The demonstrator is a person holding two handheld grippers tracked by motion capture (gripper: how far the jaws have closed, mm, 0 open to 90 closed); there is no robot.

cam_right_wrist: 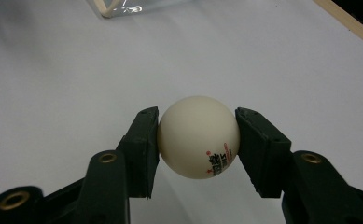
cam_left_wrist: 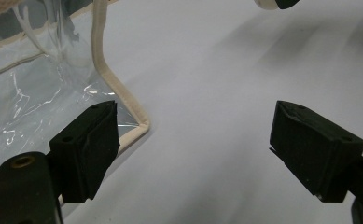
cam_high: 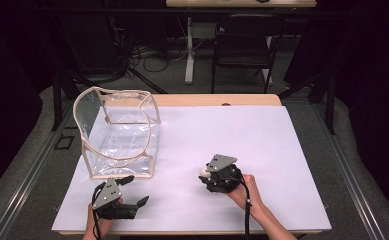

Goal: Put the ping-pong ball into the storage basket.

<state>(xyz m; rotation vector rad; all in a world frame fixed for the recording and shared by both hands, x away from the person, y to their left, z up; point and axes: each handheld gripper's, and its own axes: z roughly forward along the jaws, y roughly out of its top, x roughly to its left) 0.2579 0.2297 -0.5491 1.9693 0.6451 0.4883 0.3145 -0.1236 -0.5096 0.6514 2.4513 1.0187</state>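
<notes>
R gripper [cam_right_wrist: 198, 140] pinches white ball [cam_right_wrist: 198, 136] btw both pads, above white sheet [cam_high: 242, 145]. L gripper [cam_left_wrist: 193, 144] spread wide, empty, just beside clear bag [cam_high: 117, 132] corner.

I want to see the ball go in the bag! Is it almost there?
Done: the right gripper has shut on the ball. In hand: the ball sits apart from the clear bag. Left: probably carrying it over and dropping it in. The left gripper waits open beside the bag.

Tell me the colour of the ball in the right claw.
Cream-white ball with small red and black print; the right gripper view shows it best.
</notes>
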